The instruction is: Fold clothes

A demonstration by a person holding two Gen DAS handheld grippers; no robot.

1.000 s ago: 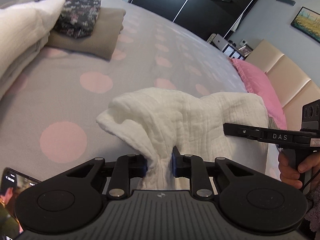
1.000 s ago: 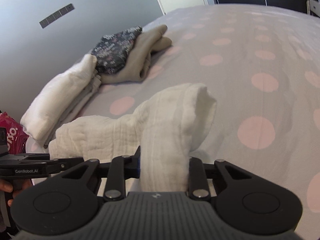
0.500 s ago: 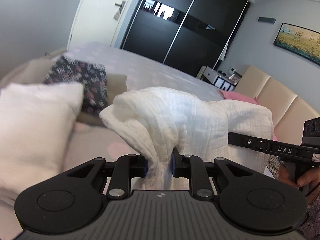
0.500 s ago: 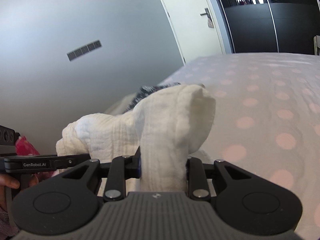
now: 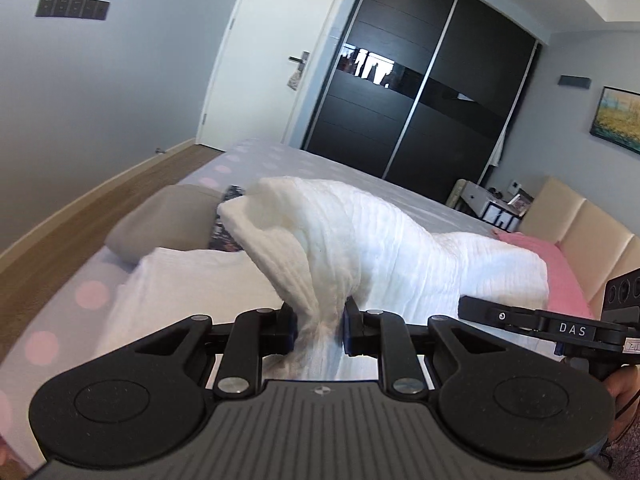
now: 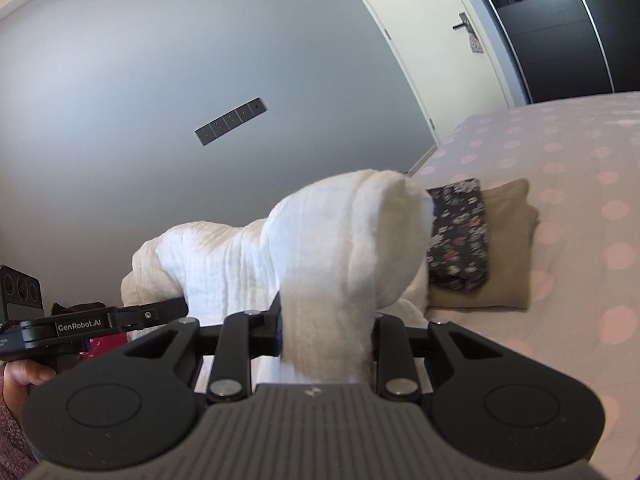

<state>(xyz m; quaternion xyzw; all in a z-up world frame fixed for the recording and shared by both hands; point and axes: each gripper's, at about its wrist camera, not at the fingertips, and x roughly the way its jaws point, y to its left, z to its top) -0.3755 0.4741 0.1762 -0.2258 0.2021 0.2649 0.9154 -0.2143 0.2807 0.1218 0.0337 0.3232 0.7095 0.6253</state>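
Both grippers, left [image 5: 319, 330] and right [image 6: 326, 334], clamp the seemingly folded white cloth [image 5: 400, 240] between their fingers.

Left wrist view: close behind its jaws, facing across the bed [image 5: 304, 160] toward the wardrobe [image 5: 420, 92]. Right wrist view: likewise close, facing the grey wall [image 6: 160, 92]. Shared: white cloth [image 5: 360, 232], folded pile [image 6: 496, 248], door.
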